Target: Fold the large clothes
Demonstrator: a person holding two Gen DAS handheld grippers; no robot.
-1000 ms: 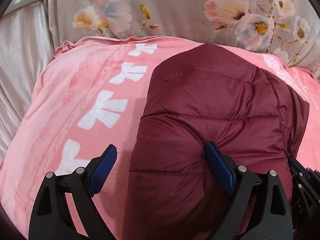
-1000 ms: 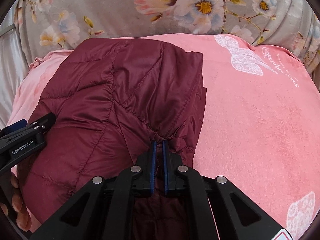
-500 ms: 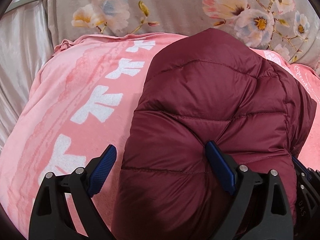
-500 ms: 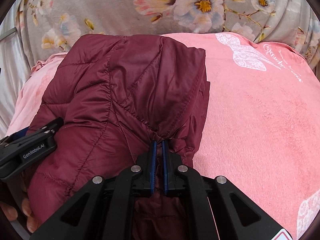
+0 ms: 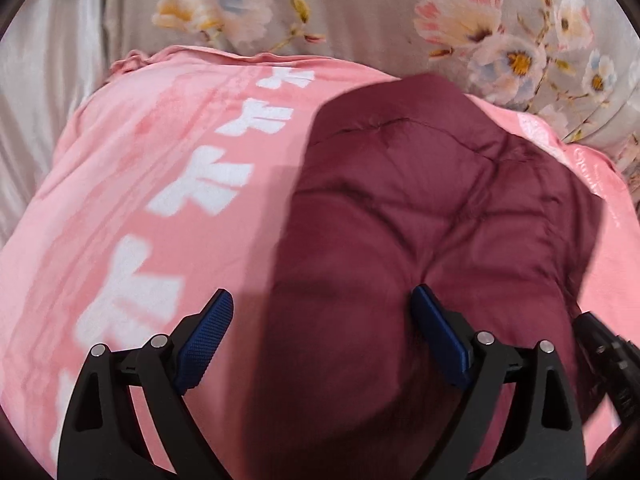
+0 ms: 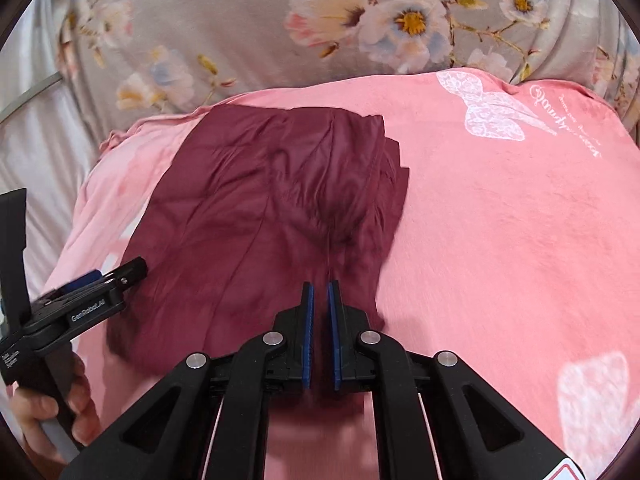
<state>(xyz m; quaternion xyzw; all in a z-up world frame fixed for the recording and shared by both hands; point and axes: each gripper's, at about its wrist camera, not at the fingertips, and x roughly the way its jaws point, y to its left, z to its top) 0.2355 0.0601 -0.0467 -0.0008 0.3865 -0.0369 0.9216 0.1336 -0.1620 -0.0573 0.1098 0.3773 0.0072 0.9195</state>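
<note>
A dark maroon quilted puffer jacket (image 5: 420,240) lies folded on a pink blanket (image 5: 160,208); in the right wrist view the jacket (image 6: 272,216) lies flat on the blanket (image 6: 500,240). My left gripper (image 5: 324,336) is open, its jaws wide apart over the jacket's near left part, right finger pad (image 5: 438,336) against the fabric. It also shows at the left of the right wrist view (image 6: 96,284). My right gripper (image 6: 321,312) has its jaws nearly together at the jacket's near edge, with a thin gap and no fabric visibly between them.
A grey floral bedcover (image 6: 360,20) lies beyond the blanket. A pale satin sheet (image 5: 36,100) is at the far left. The person's hand (image 6: 44,408) holds the left gripper's handle.
The jacket has dropped from a raised bunch to lie flat on the blanket. The right gripper no longer pinches the fabric and has pulled back. The left gripper stays open.
</note>
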